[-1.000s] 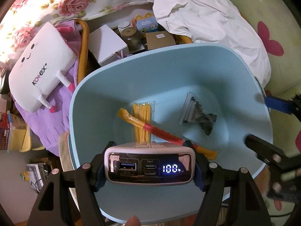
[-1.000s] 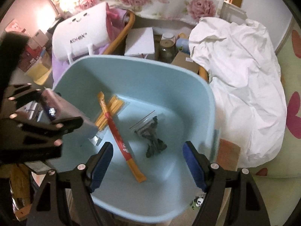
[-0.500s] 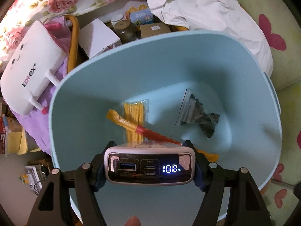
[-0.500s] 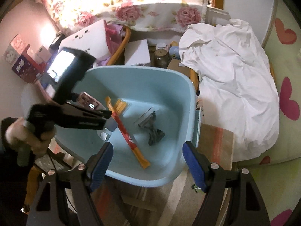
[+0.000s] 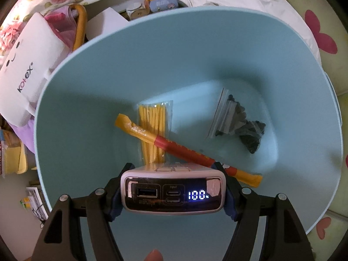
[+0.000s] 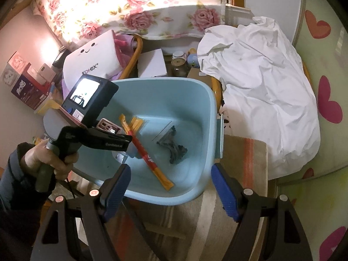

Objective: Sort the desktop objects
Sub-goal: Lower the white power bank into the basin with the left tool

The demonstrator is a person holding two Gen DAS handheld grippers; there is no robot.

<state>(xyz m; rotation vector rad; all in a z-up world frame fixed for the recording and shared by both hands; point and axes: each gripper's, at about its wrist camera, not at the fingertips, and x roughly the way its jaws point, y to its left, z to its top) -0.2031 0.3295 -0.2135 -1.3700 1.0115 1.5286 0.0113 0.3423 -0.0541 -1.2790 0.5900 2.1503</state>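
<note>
My left gripper is shut on a white power bank whose display reads 100%. It holds it inside the near part of a light blue plastic basin. In the basin lie a pack of yellow sticks, a long orange-and-red sachet and a clear bag of dark bits. In the right wrist view the left gripper is over the basin's left side with the power bank. My right gripper is open and empty, in front of the basin's near rim.
A white Kotex pillow, a white box and jars crowd behind the basin. A crumpled white cloth lies on the right. A striped mat lies under the basin's near right corner.
My left gripper has moved forward and lower into the basin with the power bank. My right gripper has pulled back and up, away from the basin, and stays open.
</note>
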